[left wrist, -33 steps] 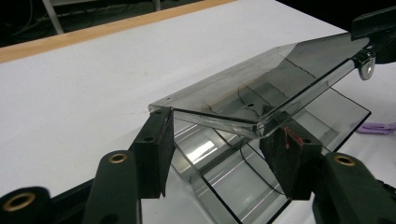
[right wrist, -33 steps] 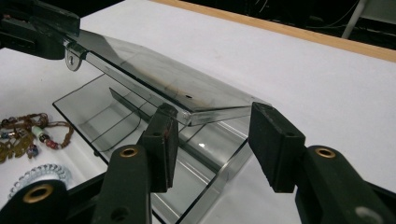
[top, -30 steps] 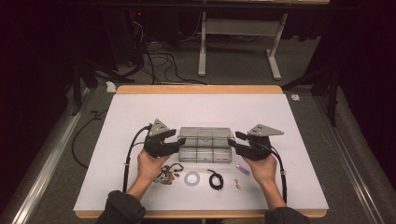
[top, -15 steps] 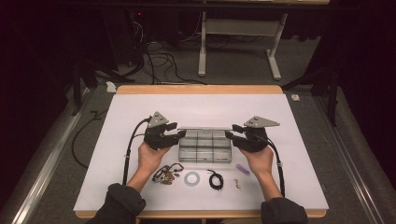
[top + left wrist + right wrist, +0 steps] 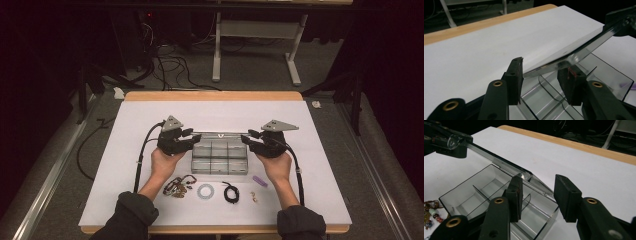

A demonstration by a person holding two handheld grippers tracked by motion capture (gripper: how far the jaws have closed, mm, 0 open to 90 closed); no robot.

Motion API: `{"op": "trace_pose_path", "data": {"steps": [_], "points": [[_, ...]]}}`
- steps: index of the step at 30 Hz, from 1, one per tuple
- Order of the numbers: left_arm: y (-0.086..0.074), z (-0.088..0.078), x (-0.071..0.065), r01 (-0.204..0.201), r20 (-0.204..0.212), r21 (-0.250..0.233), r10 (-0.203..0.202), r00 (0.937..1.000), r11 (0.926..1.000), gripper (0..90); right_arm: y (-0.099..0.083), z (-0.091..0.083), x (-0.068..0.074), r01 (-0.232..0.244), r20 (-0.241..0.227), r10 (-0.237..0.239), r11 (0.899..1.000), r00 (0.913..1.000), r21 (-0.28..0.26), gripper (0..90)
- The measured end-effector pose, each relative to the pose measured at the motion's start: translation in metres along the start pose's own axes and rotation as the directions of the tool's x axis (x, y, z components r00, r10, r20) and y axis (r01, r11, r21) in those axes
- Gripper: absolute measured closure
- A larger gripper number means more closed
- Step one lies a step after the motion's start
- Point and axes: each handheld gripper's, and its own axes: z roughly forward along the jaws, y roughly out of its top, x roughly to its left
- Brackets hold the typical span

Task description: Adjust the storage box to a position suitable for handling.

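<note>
Clear plastic compartment box (image 5: 220, 159), hinged lid (image 5: 218, 133) raised, worked by two hand-held grippers on the white table cover (image 5: 130, 125).

Near edge holds a beaded tangle (image 5: 178, 185), white ring (image 5: 205, 190), black cord coil (image 5: 230, 192), small purple piece (image 5: 259, 180) and tiny pale bit (image 5: 254, 198), all clear of the box. The left gripper (image 5: 196, 140) and right gripper (image 5: 246, 137) come in level from either side, palms beneath. Left gripper view: left gripper (image 5: 540, 75) half open, lid edge (image 5: 574, 53) between the jaws; contact unclear. Right gripper view: right gripper (image 5: 537, 195) half open at the box's corner (image 5: 555, 212), pads apart from it. Both jaws have just been closing. Since a second ago the lid has lifted and both hands have moved away from the person.
</note>
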Motion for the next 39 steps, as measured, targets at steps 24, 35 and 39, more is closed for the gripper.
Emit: {"op": "trace_pose_path", "data": {"steps": [24,35,39], "points": [[-0.004,0.018,0.012,0.059,-0.017,-0.021,-0.059,0.9981,0.9981,59.5,-0.006,0.024,-0.014,-0.053,0.020,0.052,0.998,0.9984,0.027,63.8],[-0.004,0.026,0.014,0.079,-0.029,-0.026,-0.080,0.9964,0.9965,59.7,-0.007,0.031,-0.018,-0.065,0.032,0.064,0.998,0.9974,0.023,65.4],[-0.002,0.028,0.014,0.079,-0.029,-0.020,-0.079,0.9964,0.9967,59.7,-0.008,0.034,-0.018,-0.070,0.042,0.068,0.997,0.9968,0.032,65.5]]}}
